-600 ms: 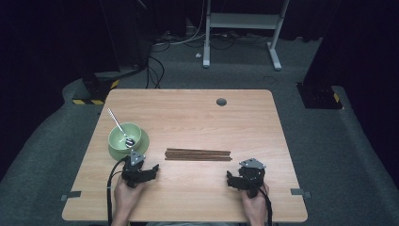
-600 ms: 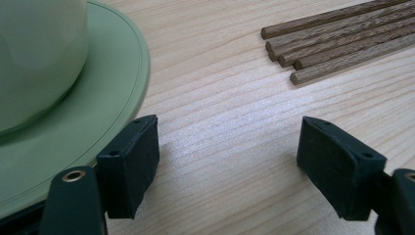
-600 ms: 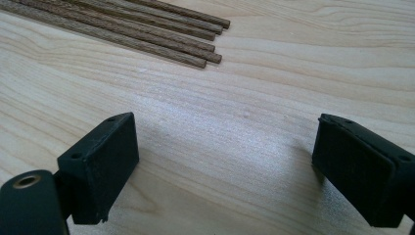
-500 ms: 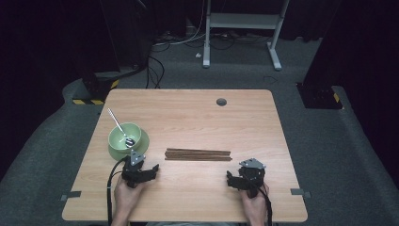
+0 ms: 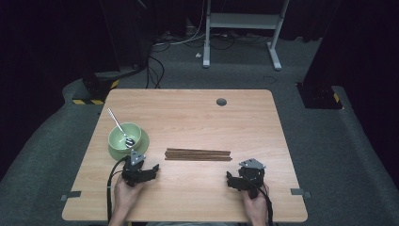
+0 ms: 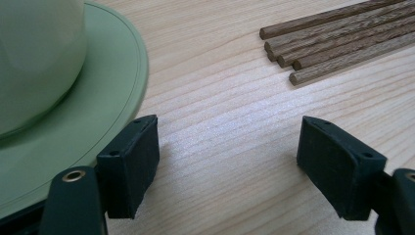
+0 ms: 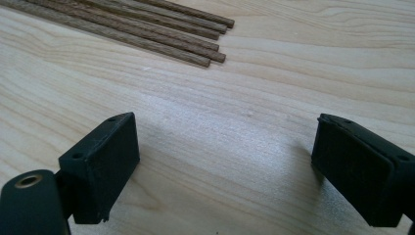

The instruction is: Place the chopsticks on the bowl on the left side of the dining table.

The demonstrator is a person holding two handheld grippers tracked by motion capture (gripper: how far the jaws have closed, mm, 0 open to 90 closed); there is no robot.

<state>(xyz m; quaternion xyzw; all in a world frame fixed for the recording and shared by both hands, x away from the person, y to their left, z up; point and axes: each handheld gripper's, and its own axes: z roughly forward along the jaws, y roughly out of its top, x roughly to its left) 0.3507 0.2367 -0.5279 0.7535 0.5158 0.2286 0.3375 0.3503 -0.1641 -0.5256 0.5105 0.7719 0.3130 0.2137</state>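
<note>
- Left tongs (image 5: 141, 165) gaped wide, empty, near desk (image 5: 188, 108) front edge, beside green bowl (image 5: 124, 136).
- Right tongs (image 5: 237, 178) likewise wide, empty.
- Wooden sticks (image 5: 197, 154) lay mid-desk between both.

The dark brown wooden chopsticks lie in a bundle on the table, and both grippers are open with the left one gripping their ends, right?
Not quite. The left gripper grips nothing: in the left gripper view, the dark brown wooden chopsticks lie beyond its open jaws. The right gripper is open too.

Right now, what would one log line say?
left gripper: open, beside green bowl | right gripper: open | wooden sticks: untouched, between grippers
</note>
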